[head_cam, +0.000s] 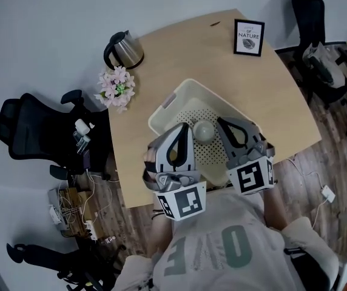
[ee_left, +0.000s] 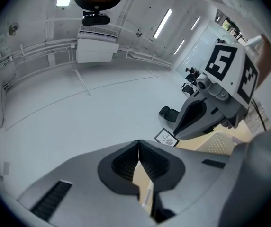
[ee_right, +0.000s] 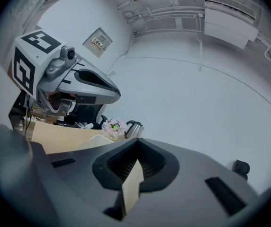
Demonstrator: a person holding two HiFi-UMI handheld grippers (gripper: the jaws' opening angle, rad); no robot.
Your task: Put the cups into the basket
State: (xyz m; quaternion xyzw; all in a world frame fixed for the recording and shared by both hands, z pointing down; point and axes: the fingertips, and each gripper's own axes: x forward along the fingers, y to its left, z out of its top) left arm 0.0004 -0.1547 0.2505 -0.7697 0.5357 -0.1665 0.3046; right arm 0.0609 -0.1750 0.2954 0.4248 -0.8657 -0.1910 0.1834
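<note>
A cream perforated basket [head_cam: 179, 96] stands on the wooden table [head_cam: 185, 47], close to the near edge. One pale round cup [head_cam: 204, 130] lies inside it, between my two grippers. My left gripper [head_cam: 184, 128] is held above the basket's near left part, and my right gripper [head_cam: 221, 122] above its near right part. In the left gripper view the jaws [ee_left: 139, 142] meet at the tips with nothing between them. The right gripper [ee_right: 136, 141] is shut and empty too. Both point up at the wall and ceiling. The grippers hide the basket's near part.
A steel kettle [head_cam: 125, 50] and a pot of pink flowers [head_cam: 116, 86] stand at the table's far left. A framed sign [head_cam: 249, 37] is at the far right corner. A black office chair [head_cam: 25, 129] and cables lie left of the table.
</note>
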